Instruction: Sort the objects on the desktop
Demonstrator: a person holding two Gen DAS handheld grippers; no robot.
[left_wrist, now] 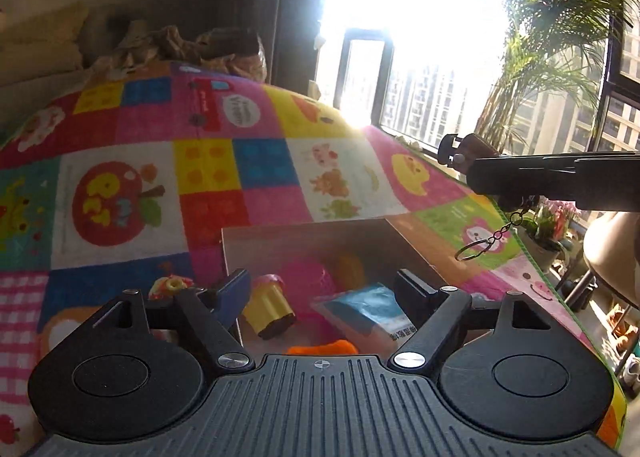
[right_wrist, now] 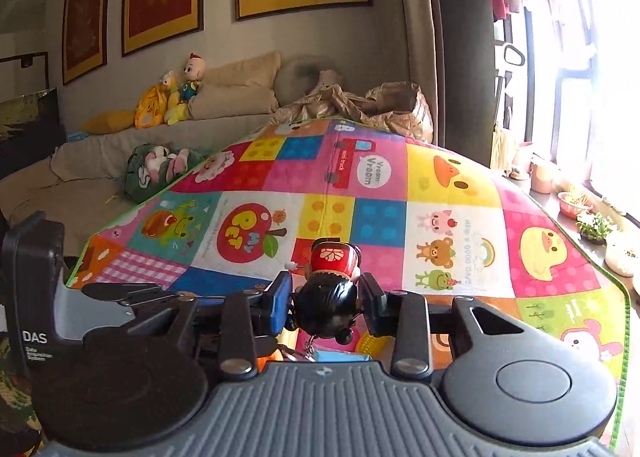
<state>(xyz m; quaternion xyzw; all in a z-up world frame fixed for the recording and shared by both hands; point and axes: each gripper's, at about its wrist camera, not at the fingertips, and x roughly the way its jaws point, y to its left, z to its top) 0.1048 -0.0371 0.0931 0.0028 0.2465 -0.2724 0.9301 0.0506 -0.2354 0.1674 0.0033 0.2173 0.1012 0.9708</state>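
My right gripper [right_wrist: 326, 299] is shut on a small doll keychain [right_wrist: 330, 289] with a black head and red body; its chain hangs down. In the left wrist view the right gripper [left_wrist: 460, 155] comes in from the right above the cardboard box [left_wrist: 304, 235], with the keyring [left_wrist: 468, 251] dangling over the box's right side. My left gripper [left_wrist: 324, 289] is open and empty just above the box. In the box lie a yellow toy cupcake [left_wrist: 270, 309], a pink toy [left_wrist: 308, 281], an orange item [left_wrist: 350, 269], a blue packet [left_wrist: 368, 307] and an orange piece [left_wrist: 324, 347].
A colourful patchwork mat [left_wrist: 208, 169] covers the table. An apple-like toy [left_wrist: 170, 285] lies on the mat left of the box. A sofa with plush toys [right_wrist: 176, 97] stands behind. Flower pots [right_wrist: 576, 203] line the window sill at the right.
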